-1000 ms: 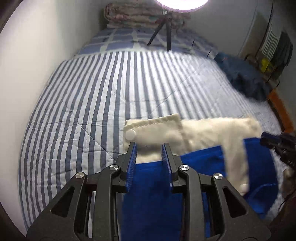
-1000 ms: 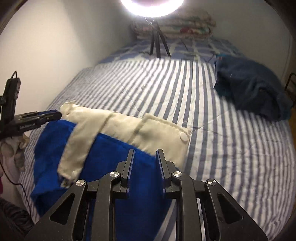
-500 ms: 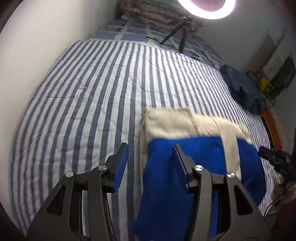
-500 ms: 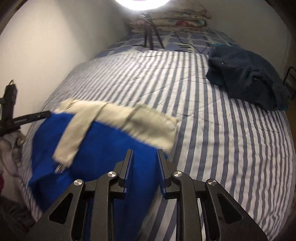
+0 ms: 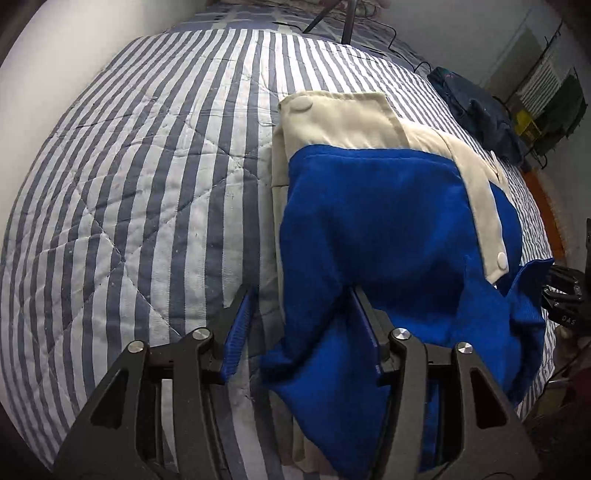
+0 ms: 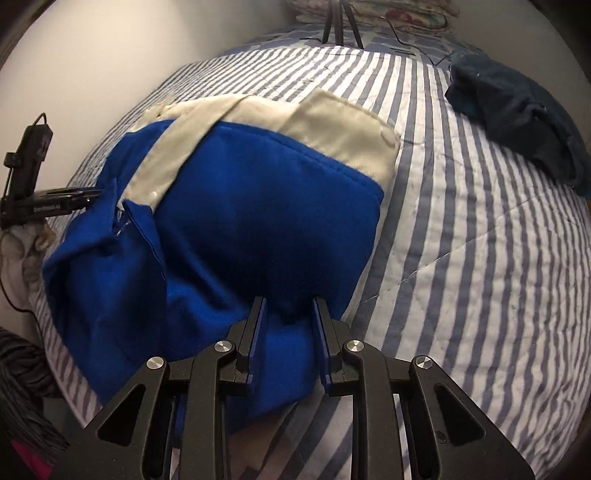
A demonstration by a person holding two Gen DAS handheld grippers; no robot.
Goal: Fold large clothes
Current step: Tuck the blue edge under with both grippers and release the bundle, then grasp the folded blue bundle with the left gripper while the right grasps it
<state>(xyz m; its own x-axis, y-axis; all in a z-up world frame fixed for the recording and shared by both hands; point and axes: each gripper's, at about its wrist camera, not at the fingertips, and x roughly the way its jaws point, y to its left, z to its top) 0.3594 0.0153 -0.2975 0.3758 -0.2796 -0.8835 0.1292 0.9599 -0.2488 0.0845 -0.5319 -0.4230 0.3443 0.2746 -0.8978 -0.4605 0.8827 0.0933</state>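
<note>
A large blue garment [image 5: 388,229] with a cream lining and cream band lies folded on the striped bed; it also shows in the right wrist view [image 6: 258,221]. My left gripper [image 5: 301,306] is open, its jaws wide apart at the garment's near left corner, with blue cloth draped against the right finger. My right gripper [image 6: 288,314] hovers at the garment's near right edge, its jaws a little apart with blue cloth between them. The left gripper also shows in the right wrist view [image 6: 44,203] at the garment's left side.
The blue-and-white striped quilt [image 5: 147,184] covers the bed. A dark blue pile of clothes [image 6: 517,110] lies at the far right. A light stand's tripod [image 6: 338,22] stands at the head of the bed. A wall runs along the left.
My left gripper opened and let go of the blue garment, which dropped onto the bed. Both grippers moved lower and closer to the cloth. The fold now lies flatter.
</note>
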